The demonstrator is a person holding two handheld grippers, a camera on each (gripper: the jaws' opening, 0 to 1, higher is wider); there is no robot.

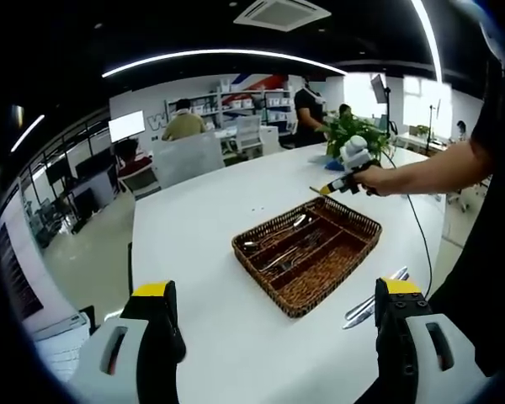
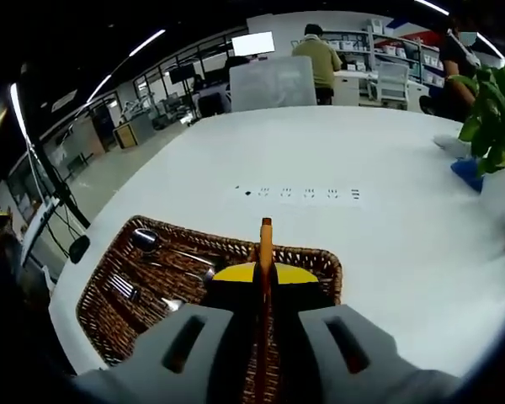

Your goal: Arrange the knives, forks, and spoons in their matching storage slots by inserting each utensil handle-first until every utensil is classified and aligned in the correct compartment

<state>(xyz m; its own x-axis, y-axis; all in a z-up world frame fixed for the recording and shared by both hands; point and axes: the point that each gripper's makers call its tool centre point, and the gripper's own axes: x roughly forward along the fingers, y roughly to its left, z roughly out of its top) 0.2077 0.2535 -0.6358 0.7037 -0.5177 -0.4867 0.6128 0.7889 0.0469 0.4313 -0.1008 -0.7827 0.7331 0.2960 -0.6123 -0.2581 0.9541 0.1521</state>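
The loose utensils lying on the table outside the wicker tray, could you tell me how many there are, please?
2, it seems: loose utensils lie side by side on the table, right of the wicker tray; the left gripper may hide more.

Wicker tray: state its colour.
Dark brown woven wicker tray, clearest in the left gripper view.

White table (image 1: pixel 194 227); potted plant (image 1: pixel 353 130) at far edge; shelving (image 1: pixel 244 101), seated person (image 1: pixel 183 122) beyond.
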